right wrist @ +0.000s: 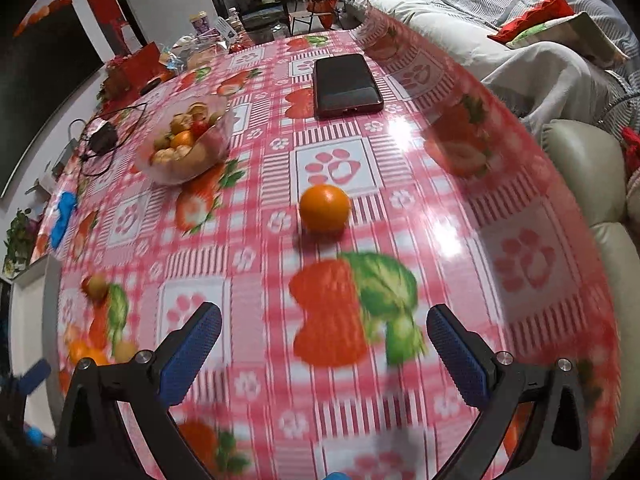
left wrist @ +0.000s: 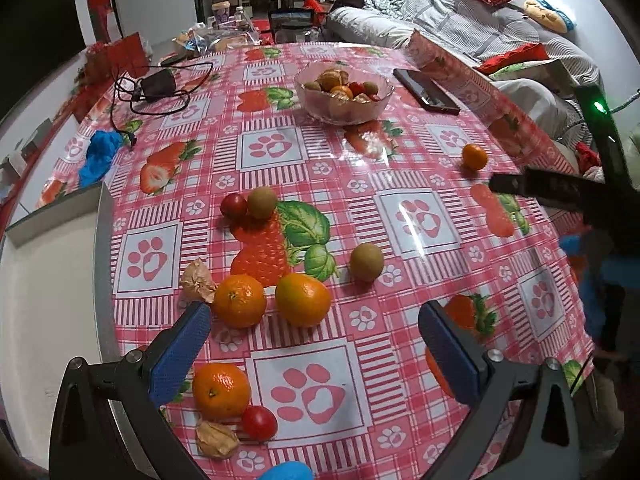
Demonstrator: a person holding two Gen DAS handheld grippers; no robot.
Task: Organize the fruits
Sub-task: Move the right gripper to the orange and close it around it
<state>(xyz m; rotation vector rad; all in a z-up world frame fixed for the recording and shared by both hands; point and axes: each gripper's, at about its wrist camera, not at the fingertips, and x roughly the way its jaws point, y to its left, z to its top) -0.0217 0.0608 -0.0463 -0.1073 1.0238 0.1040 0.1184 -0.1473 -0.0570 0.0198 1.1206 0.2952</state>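
Observation:
A glass bowl (left wrist: 376, 110) (right wrist: 224, 136) holding several fruits stands at the far middle of the table. Loose fruit lies nearer: two oranges (left wrist: 239, 301) (left wrist: 303, 300) just ahead of my left gripper (left wrist: 316, 312), a third orange (left wrist: 221, 391) beside its left finger, two kiwis (left wrist: 262, 202) (left wrist: 366, 261), cherry tomatoes (left wrist: 233, 206) (left wrist: 259, 423) and husked physalis (left wrist: 198, 279). My left gripper is open and empty. A lone small orange (left wrist: 475, 157) (right wrist: 325, 208) sits ahead of my right gripper (right wrist: 324, 312), which is open and empty above the cloth.
A black phone (left wrist: 426, 91) (right wrist: 346, 86) lies right of the bowl. A charger with a tangled cable (left wrist: 158, 88) and a blue cloth (left wrist: 98, 156) sit at the far left. A sofa with cushions (left wrist: 480, 12) runs along the table's right edge (right wrist: 532, 148).

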